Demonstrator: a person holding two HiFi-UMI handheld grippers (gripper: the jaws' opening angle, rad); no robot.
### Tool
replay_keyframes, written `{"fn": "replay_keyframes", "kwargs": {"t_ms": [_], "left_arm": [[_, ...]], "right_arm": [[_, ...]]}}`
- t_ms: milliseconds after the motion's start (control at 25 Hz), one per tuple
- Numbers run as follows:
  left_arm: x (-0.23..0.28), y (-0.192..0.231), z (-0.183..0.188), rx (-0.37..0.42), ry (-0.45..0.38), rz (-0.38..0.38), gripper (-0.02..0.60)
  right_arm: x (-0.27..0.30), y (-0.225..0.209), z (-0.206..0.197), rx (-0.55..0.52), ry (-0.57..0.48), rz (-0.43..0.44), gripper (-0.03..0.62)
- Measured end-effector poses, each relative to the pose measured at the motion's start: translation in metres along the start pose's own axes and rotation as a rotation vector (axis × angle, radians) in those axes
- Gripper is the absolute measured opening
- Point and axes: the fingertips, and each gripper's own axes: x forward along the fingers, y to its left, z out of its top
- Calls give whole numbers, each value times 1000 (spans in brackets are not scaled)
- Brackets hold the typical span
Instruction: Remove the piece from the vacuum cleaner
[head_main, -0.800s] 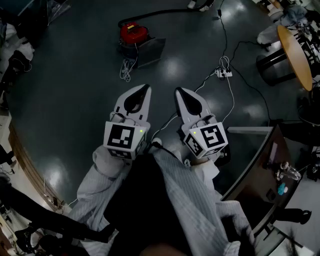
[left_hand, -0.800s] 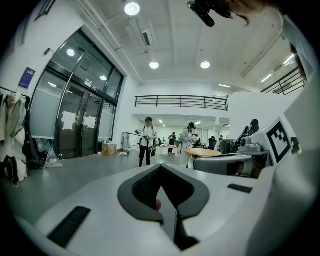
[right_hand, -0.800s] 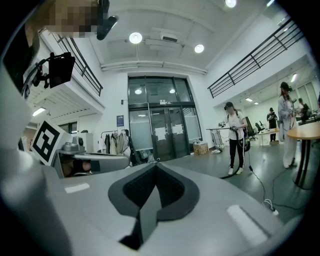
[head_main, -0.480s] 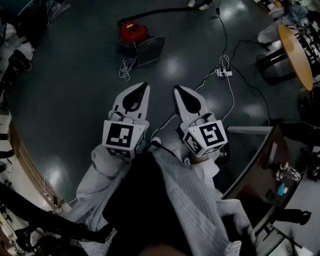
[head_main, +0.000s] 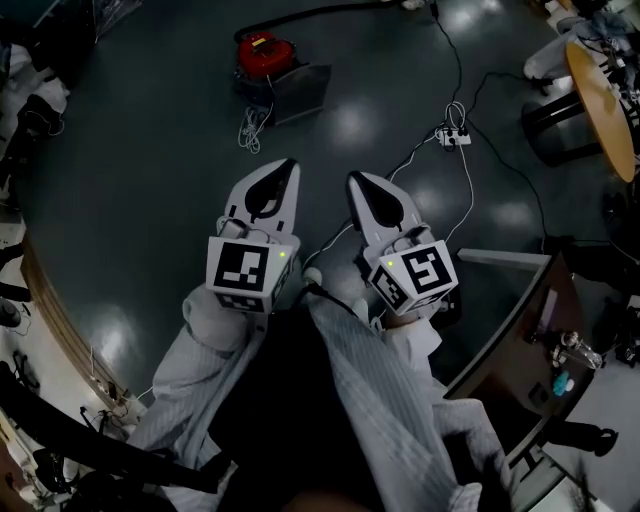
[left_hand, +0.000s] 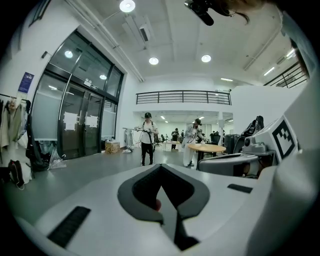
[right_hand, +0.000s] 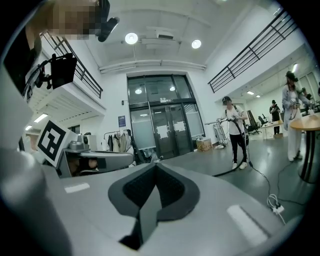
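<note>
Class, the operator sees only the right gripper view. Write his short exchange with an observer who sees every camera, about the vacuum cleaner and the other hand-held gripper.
Operator: Where is the vacuum cleaner's body?
Observer: The red vacuum cleaner stands on the floor, ahead of the left hand-held gripper and untouched.
Operator: Anything beside it?
Observer: A dark flat panel lies close at its right.
Operator: Is the left hand-held gripper holding anything?
Observer: No, its jaws are together and empty.

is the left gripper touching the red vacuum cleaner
Apart. The head view shows a wide stretch of bare dark floor between the shut left gripper and the red vacuum cleaner, which sits farther ahead.
</note>
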Motion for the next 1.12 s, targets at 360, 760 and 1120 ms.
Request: {"fn": "replay_keyframes", "kwargs": {"t_ms": [360, 760, 1120], "left_arm": [[104, 52, -14, 28, 61, 7, 5], [266, 173, 7, 18, 107, 23, 5], [402, 246, -20, -33, 213, 93, 5]], "right_arm": [[87, -76, -16, 26, 68, 47, 0], [254, -179, 3, -35, 175, 90, 0], [393, -286, -18, -24, 294, 197, 0]]}}
